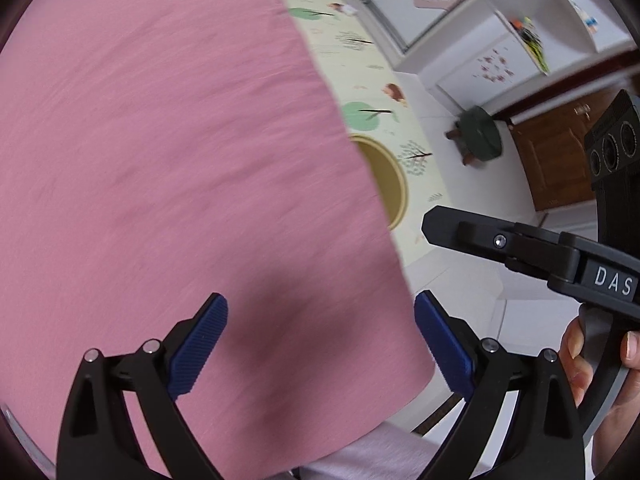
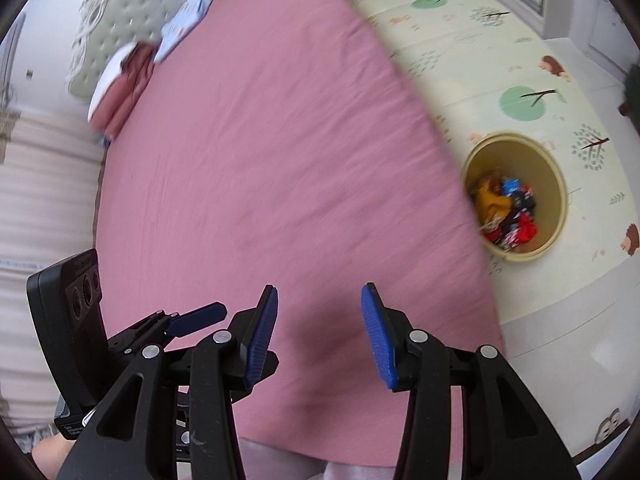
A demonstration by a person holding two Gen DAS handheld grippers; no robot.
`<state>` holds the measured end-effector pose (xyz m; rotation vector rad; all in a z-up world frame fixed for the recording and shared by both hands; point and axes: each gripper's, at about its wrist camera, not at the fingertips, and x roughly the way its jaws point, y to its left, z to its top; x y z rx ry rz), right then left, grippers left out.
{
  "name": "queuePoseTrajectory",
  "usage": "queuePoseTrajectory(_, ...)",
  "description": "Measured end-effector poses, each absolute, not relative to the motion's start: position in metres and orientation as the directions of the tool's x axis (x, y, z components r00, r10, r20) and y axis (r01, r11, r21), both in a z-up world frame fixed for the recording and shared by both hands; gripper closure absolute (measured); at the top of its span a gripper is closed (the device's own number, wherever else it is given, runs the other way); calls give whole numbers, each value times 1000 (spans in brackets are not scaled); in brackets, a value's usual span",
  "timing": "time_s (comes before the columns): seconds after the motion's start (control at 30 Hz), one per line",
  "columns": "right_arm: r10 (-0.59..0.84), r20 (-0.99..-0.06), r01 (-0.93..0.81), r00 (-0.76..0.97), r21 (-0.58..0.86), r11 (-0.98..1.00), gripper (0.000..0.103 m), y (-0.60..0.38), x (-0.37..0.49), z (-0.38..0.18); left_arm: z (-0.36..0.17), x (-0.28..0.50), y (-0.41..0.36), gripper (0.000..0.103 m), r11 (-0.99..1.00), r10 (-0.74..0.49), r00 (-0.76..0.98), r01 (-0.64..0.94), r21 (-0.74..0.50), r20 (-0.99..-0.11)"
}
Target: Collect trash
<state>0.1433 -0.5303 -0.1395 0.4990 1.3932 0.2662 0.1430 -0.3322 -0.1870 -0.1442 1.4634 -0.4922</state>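
My left gripper (image 1: pixel 320 300) is open and empty above the pink bed sheet (image 1: pixel 180 180). My right gripper (image 2: pixel 320 292) is open and empty above the same sheet (image 2: pixel 260 160). A cream round bin (image 2: pixel 558 184) stands on the floor right of the bed, holding several crumpled wrappers (image 2: pixel 506 210) in orange, red, blue and black. In the left wrist view only part of the bin's rim (image 1: pixel 400 184) shows past the bed edge. The right gripper's body (image 1: pixel 520 248) shows at the right of the left wrist view; the left gripper's body (image 2: pixel 132 332) shows at the lower left of the right wrist view.
A patterned cream play mat (image 2: pixel 480 60) covers the floor right of the bed. Folded clothes (image 2: pixel 124 80) and a light blue item (image 2: pixel 188 20) lie by the padded headboard (image 2: pixel 132 4). A dark green stool (image 1: pixel 480 132), white cabinets (image 1: pixel 500 40) and a brown door (image 1: pixel 560 152) stand further off.
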Motion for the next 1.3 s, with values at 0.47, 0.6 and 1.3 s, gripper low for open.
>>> queuePoseTrajectory(0.47, 401, -893, -14, 204, 407, 913, 32, -435, 113, -96, -165, 87, -214, 8, 964, -264, 157, 62, -258, -951)
queuePoseTrajectory(0.6, 396, -885, -49, 246, 397, 916, 26, -420, 102, -69, -135, 76, -194, 8, 980, -199, 227, 50, -193, -953)
queuePoseTrajectory(1.3, 441, -779, -123, 447, 434, 892, 16, -372, 63, 33, 6, 32, -120, 4, 994, -8, 506, -93, -63, -862)
